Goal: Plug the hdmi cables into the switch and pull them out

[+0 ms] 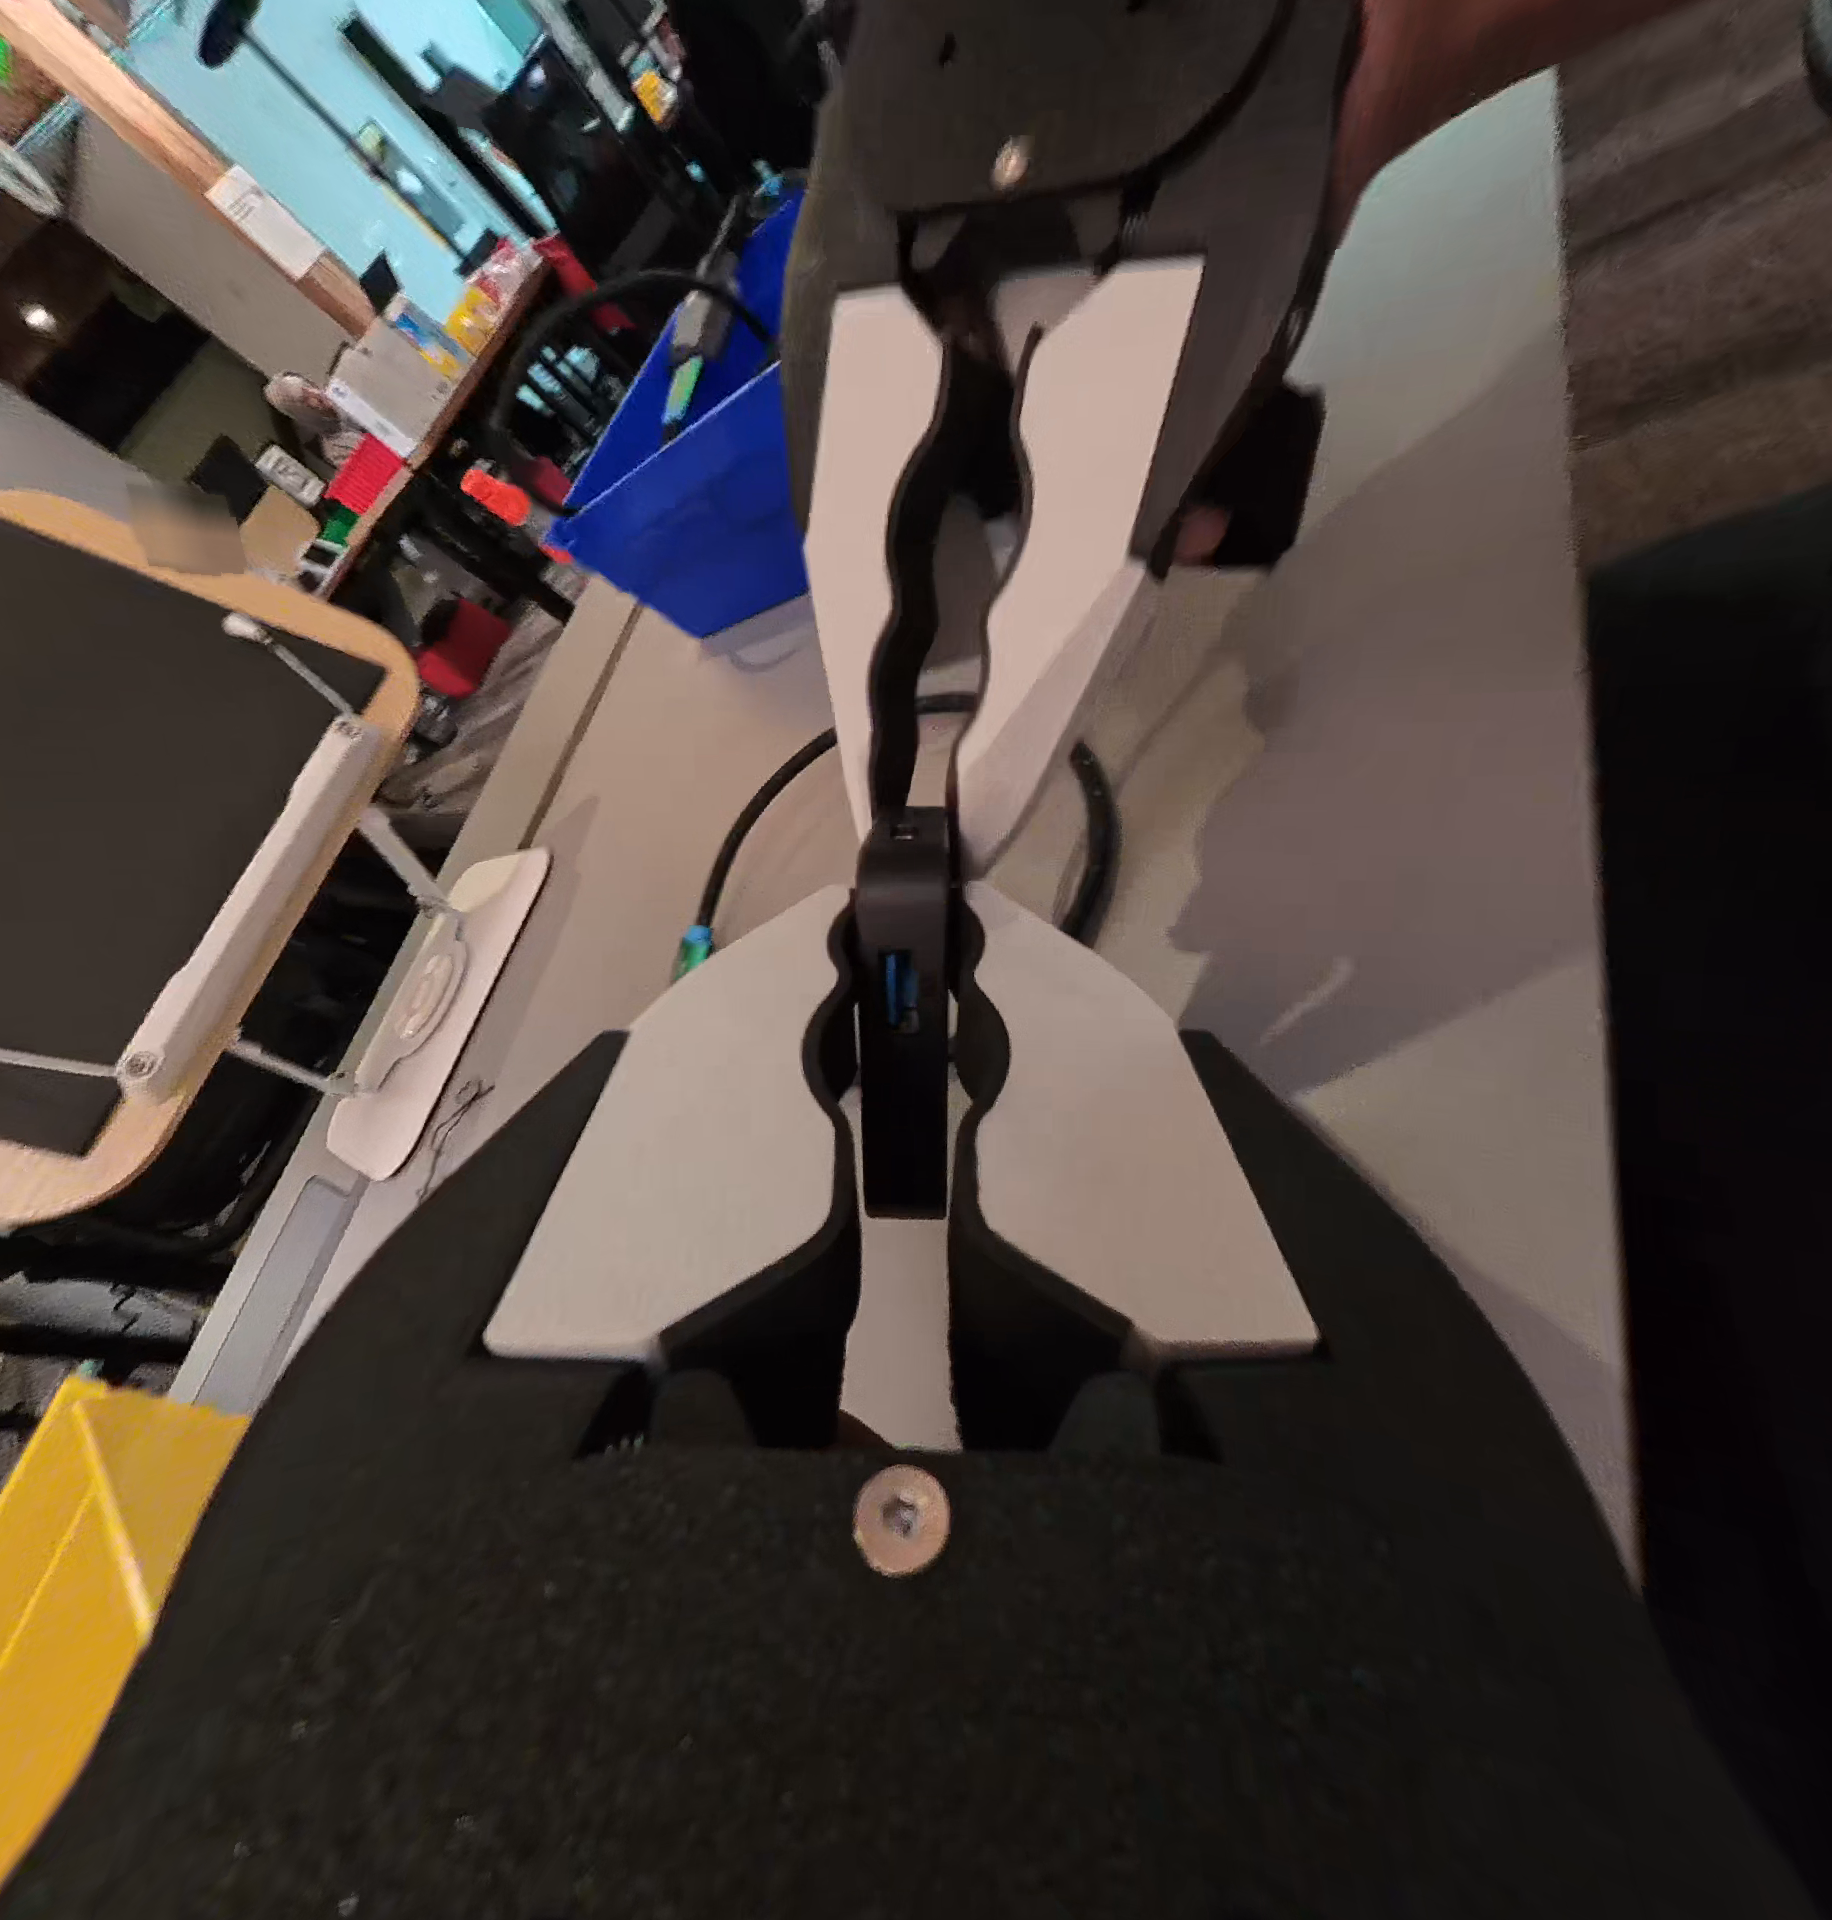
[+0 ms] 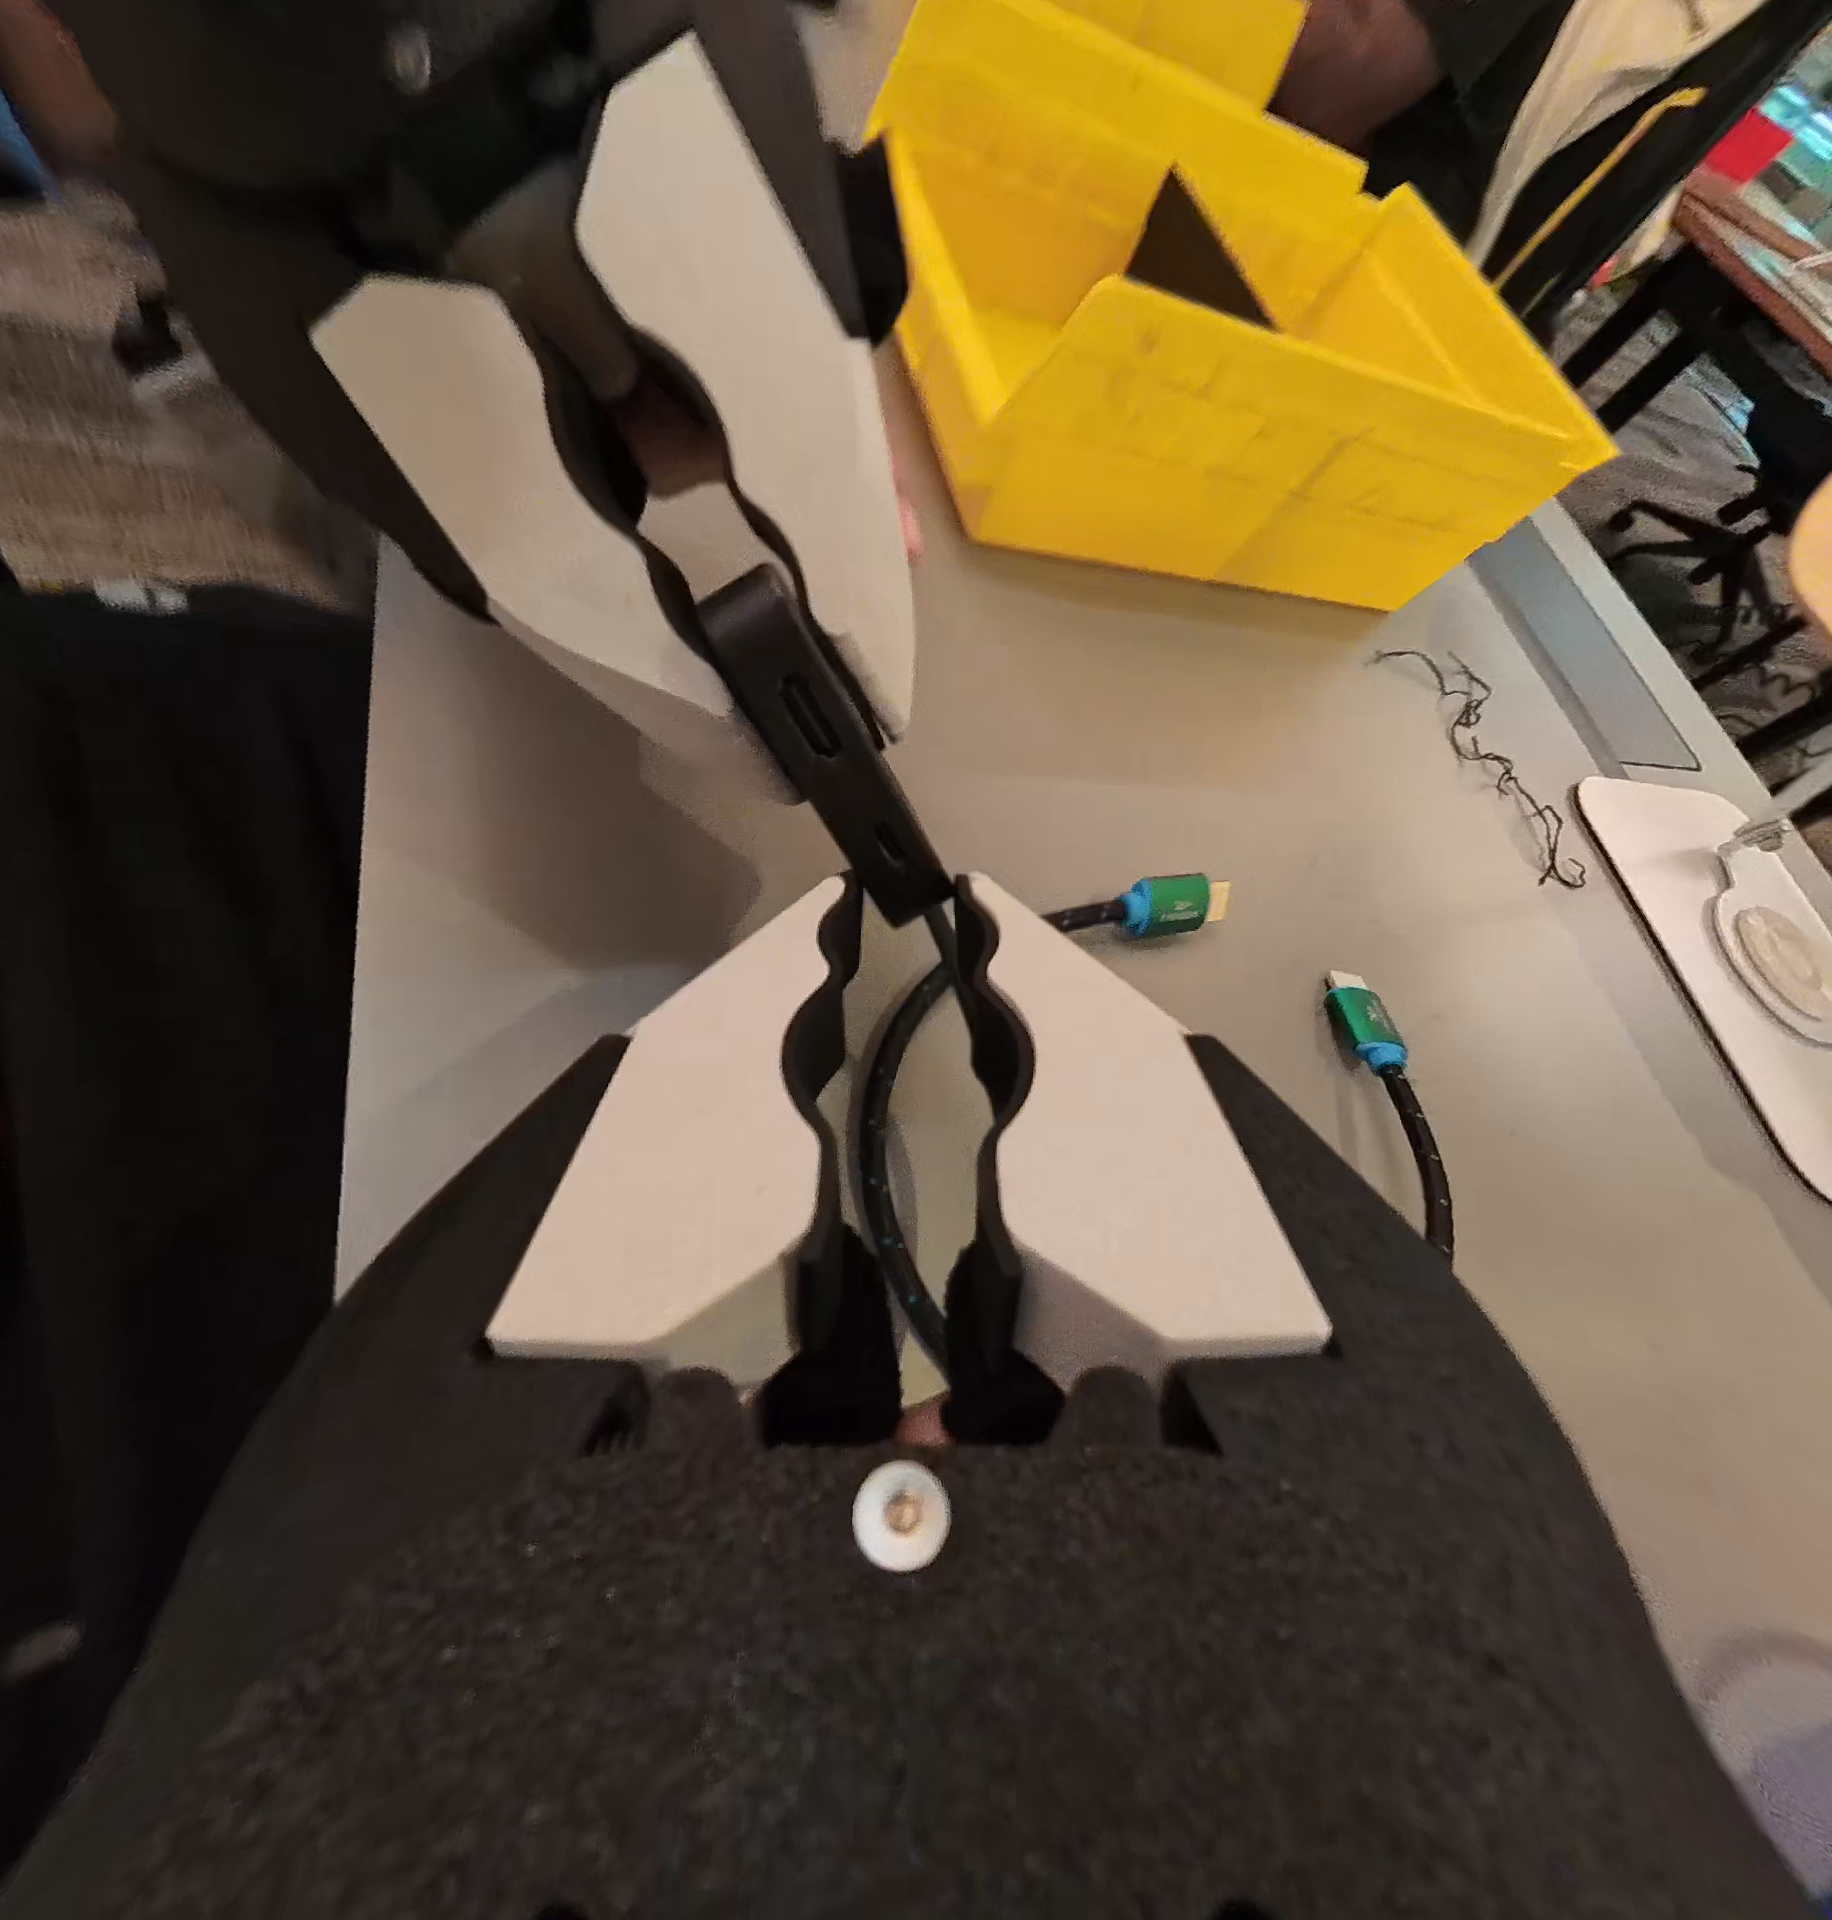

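A slim black switch with a blue port is held on edge above the grey table. My left gripper is shut on its middle. My right gripper is shut on the switch's other end, facing the left gripper; it shows from above in the left wrist view. Two green HDMI plugs lie unplugged on the table to the right of my right gripper. Their black braided cable loops under its fingers. One plug also shows in the left wrist view.
A yellow bin stands at the table's far side in the right wrist view. A blue bin holds another cable. A white flat stand base and a black thread tangle lie near the table edge. A wood-framed chair stands beside the table. The grippers are tip to tip, or close to it.
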The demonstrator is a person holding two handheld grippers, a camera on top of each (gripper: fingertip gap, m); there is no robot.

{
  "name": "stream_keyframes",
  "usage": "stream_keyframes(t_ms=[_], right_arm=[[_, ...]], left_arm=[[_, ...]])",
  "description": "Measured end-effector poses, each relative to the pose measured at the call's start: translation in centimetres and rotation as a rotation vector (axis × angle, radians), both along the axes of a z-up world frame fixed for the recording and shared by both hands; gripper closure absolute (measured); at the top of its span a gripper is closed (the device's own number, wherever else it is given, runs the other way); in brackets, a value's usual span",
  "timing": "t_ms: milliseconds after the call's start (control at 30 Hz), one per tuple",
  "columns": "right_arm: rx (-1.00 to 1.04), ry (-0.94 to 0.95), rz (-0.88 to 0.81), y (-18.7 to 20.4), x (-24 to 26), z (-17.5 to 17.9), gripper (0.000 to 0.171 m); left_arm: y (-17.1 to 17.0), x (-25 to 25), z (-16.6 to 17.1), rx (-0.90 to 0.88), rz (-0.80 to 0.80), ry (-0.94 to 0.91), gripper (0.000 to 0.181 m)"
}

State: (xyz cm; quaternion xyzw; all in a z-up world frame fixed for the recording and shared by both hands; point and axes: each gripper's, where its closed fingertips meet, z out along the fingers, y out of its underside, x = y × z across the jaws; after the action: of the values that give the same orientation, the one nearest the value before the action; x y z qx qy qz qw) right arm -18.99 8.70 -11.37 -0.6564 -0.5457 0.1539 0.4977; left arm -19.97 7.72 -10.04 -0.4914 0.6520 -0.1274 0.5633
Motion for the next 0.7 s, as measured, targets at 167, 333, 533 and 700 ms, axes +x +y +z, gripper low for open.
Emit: stream_keyframes(t_ms=[167,333,533,700], right_arm=[[-0.015,0.218,-0.081,1.4,1.9,4.0,0.151],[-0.189,0.385,-0.305,5.3,5.4,3.3,0.143],[-0.392,0.209,-0.483,8.6,8.0,-4.4,0.115],[-0.215,0.133,-0.47,13.3,8.4,-2.3,0.119]], left_arm=[[4.9,-4.0,0.3,0.09,0.211,-0.025,0.167],[9.2,-7.7,2.4,0.095,0.452,-0.162,0.168],[9.2,-7.7,1.8,0.109,0.459,-0.146,0.168],[9.4,-7.7,1.8,0.125,0.466,-0.147,0.167]])
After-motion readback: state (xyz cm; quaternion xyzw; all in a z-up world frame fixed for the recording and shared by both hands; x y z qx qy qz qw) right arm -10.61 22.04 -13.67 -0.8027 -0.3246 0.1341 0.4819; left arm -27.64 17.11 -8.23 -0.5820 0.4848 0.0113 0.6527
